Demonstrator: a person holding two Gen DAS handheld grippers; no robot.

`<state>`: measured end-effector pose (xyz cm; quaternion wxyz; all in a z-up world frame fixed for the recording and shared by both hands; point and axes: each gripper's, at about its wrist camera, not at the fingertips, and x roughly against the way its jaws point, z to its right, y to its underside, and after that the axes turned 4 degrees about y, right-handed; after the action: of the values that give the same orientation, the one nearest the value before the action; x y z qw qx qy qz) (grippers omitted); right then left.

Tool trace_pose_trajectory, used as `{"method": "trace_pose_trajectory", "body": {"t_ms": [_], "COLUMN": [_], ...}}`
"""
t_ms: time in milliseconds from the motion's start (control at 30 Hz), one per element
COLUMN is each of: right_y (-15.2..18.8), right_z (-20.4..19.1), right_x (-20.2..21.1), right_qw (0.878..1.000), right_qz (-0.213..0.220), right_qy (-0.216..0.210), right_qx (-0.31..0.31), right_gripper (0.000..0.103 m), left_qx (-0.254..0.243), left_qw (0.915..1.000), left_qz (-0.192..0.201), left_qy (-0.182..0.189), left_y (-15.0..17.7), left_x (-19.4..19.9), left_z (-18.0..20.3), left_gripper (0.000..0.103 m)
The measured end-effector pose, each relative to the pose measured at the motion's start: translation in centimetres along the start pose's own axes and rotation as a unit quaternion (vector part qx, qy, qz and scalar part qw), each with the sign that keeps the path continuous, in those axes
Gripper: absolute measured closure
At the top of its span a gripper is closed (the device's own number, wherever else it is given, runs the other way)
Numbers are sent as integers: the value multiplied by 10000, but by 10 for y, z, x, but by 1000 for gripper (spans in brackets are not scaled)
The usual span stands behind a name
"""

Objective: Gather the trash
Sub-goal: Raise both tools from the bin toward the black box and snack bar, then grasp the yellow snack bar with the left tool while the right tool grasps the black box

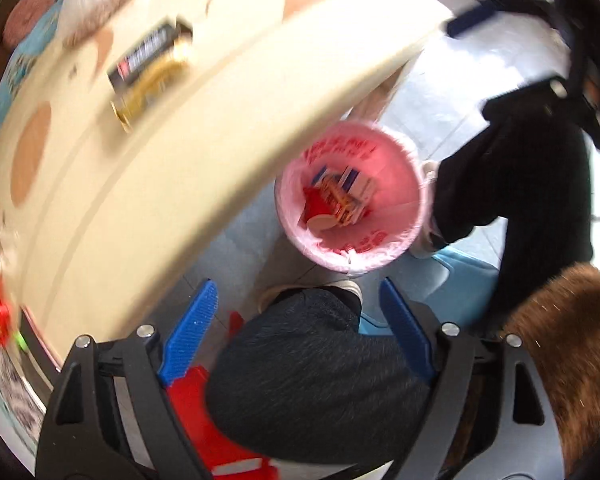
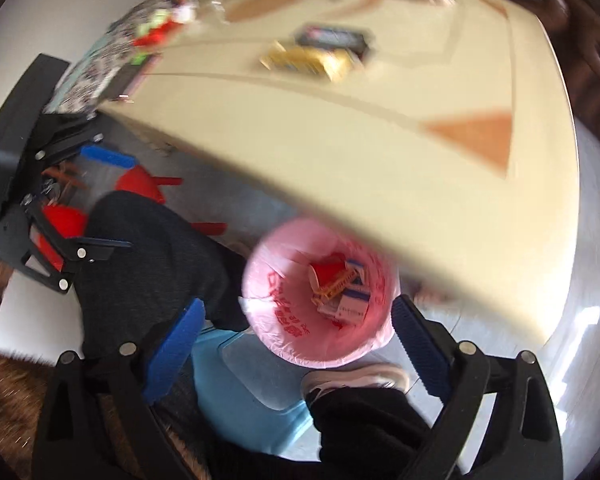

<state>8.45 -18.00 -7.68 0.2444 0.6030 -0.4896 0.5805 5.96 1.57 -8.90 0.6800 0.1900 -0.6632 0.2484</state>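
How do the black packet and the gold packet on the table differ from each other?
The black packet is dark with pale lettering; the gold packet is shiny yellow-gold with no print I can read through the blur. The black packet lies further in on the table; the gold packet lies nearer the edge that overhangs the pink-lined bin. Both lie flat, side by side and apparently touching, and neither is in the bin yet.

Table edge (image 2: pixel 340 208) hides part of the pink bin (image 2: pixel 276 320).
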Motion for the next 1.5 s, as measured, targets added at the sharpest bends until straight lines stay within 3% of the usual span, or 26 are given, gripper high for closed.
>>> {"method": "trace_pose_trajectory", "body": {"t_ms": [133, 267, 500, 700, 1100, 1300, 1500], "right_y": [-69, -131, -211, -258, -280, -283, -286], "right_z": [-8, -16, -26, -14, 11, 20, 31], "right_x": [58, 92, 97, 63, -55, -92, -114], "right_qw": [9970, 9903, 9743, 9673, 9555, 9514, 9540], "right_qz": [6, 1, -67, -318, -1115, -1280, -1140], "right_qy": [17, -173, 53, 115, 39, 26, -43], "right_qx": [776, 1379, 2252, 2515, 2731, 2800, 2772], "right_gripper": [9, 9, 9, 9, 9, 9, 9], "left_qx": [-701, -1394, -1929, -2051, -2041, -1869, -1790], "left_qw": [9961, 9890, 9808, 9786, 9768, 9792, 9802], "left_qz": [534, 478, -35, -180, -525, -562, -454], "left_qy": [-79, -147, -266, 49, 390, 551, 716], "left_y": [-12, -28, -60, -89, -131, -148, -156], "left_x": [73, 104, 99, 76, 3, -20, -36], "left_z": [-16, -18, -35, -61, -105, -125, -135], "left_gripper": [15, 15, 15, 15, 15, 15, 15]}}
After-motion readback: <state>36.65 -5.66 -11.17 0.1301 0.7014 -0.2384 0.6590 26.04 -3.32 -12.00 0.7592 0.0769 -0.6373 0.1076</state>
